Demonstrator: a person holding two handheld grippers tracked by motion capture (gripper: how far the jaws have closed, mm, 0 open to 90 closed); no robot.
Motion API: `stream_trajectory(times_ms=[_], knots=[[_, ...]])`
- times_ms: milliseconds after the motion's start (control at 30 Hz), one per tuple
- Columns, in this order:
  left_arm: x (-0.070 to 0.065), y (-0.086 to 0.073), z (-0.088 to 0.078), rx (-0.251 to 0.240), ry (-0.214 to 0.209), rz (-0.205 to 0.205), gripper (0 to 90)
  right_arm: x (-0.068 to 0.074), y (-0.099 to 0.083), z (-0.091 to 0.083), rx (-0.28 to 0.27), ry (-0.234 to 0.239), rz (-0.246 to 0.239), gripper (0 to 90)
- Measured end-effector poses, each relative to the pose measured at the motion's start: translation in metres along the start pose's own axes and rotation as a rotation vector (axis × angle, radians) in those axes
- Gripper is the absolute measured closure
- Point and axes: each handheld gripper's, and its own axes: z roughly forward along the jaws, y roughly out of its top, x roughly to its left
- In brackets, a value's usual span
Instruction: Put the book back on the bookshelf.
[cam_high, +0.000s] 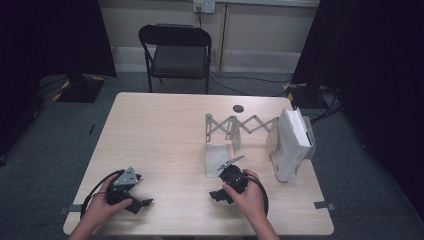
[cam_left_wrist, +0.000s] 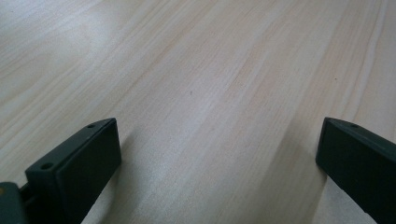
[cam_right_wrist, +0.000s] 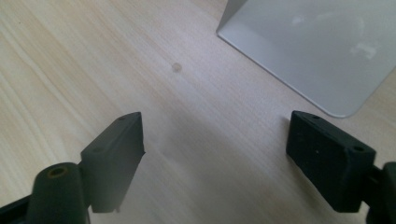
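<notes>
My left gripper (cam_high: 141, 204) rests near the front left corner of the light wooden table (cam_high: 160, 135). A hand holds it. Its jaws stand wide apart over bare wood in the left gripper view, so the left gripper (cam_left_wrist: 217, 128) is open and holds nothing. My right gripper (cam_high: 217, 195), held by the other hand, sits low at the front centre. The right gripper (cam_right_wrist: 215, 119) is open too, with bare wood between its jaws. The flat grey metal foot plate (cam_right_wrist: 317, 46) of an extendable rack lies just beyond its far jaw.
A grey metal scissor-lattice rack (cam_high: 240, 125) stands right of centre, with its foot plate (cam_high: 216, 160) toward me. A white book or binder (cam_high: 292, 142) leans at the rack's right end. A small dark disc (cam_high: 238, 108) lies behind it. A black folding chair (cam_high: 177, 55) stands beyond the table.
</notes>
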Motion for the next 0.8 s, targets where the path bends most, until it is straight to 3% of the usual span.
stream_trajectory(times_ms=[100, 333, 800], knots=[[0.000, 0.000, 0.000, -0.002, -0.001, 0.000, 0.0, 0.001, 0.000, 0.002, -0.010, -0.015, -0.010, 17.8], [0.000, 0.000, 0.000, 0.000, 0.000, 0.000, 0.0, 0.008, -0.001, 0.007, -0.032, -0.066, -0.088, 14.7], [0.000, 0.000, 0.000, 0.000, 0.000, 0.000, 0.0, 0.008, -0.010, 0.011, -0.144, -0.067, -0.081, 13.7]])
